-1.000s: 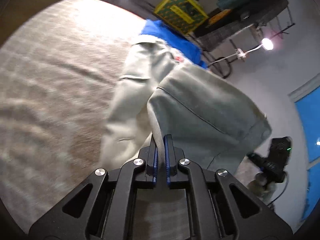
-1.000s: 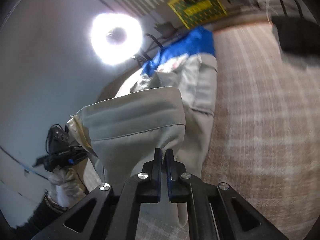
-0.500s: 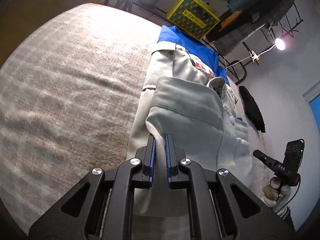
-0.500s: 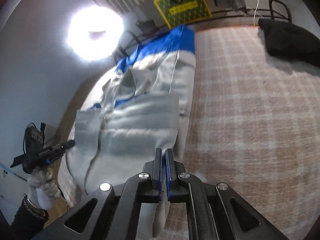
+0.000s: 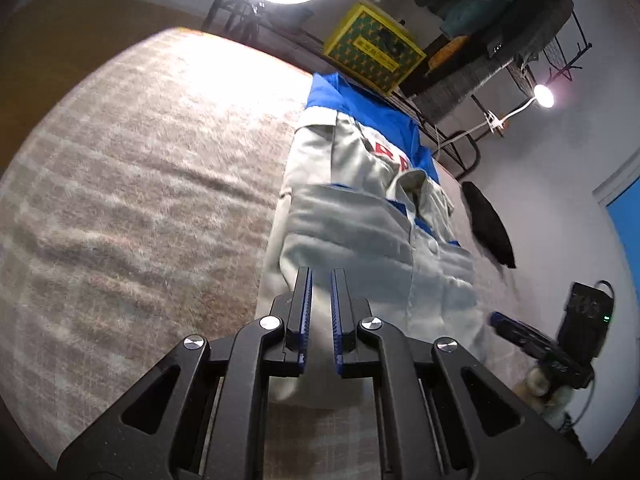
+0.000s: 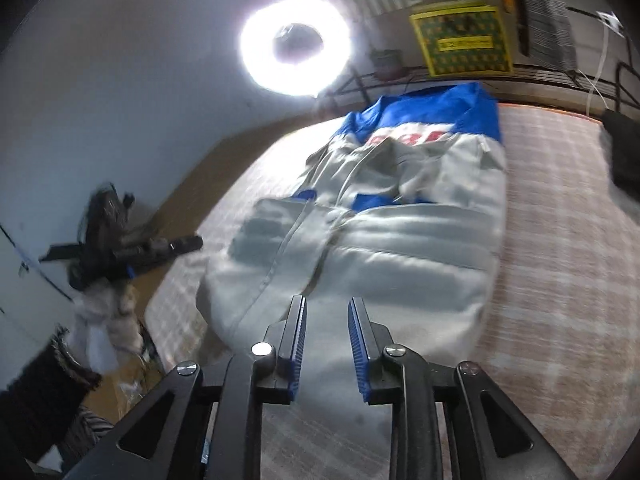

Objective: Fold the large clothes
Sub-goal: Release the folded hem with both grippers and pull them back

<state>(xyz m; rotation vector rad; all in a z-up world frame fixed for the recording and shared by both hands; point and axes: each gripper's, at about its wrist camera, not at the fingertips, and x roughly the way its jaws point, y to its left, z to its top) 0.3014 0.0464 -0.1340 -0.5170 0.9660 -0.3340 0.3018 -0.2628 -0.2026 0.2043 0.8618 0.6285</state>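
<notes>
— At the near hem of the jacket [image 5: 360,240], what are the two claws doing?

— The left gripper [image 5: 320,276] is pinched narrow, with pale grey cloth in the slit between its blue pads. I read that as a grip on the near left corner. The right gripper [image 6: 327,304] stands apart. Its jaws have just been opening, and the hem shows in the gap without either pad pressing on it.

— So the right one has let go?

— It looks that way to me. The cloth lies slack on the rug [image 5: 140,200] under it.

— Which way does the garment lie from them?

— Straight ahead of both. It is laid as a long narrow strip, with its long axis running from the claws toward the far wall. The near end is grey, a collar and red letters come further on, and a blue band is at the far end. The lower part looks to be doubled over on top already.

— Which hand is better placed for what comes next?

— Both are at the near end, left claw by the left edge and right claw nearer the middle. I think any further fold would carry that end away toward the blue band.

— Any containers?

— Only a yellow crate [image 5: 372,54] beyond the far end, just off the rug. I cannot tell what is in it. To its right a wire rack [image 5: 500,12] holds heaped clothes. A dark bundle [image 5: 490,232] lies on the rug to the right, well apart from the jacket.
</notes>
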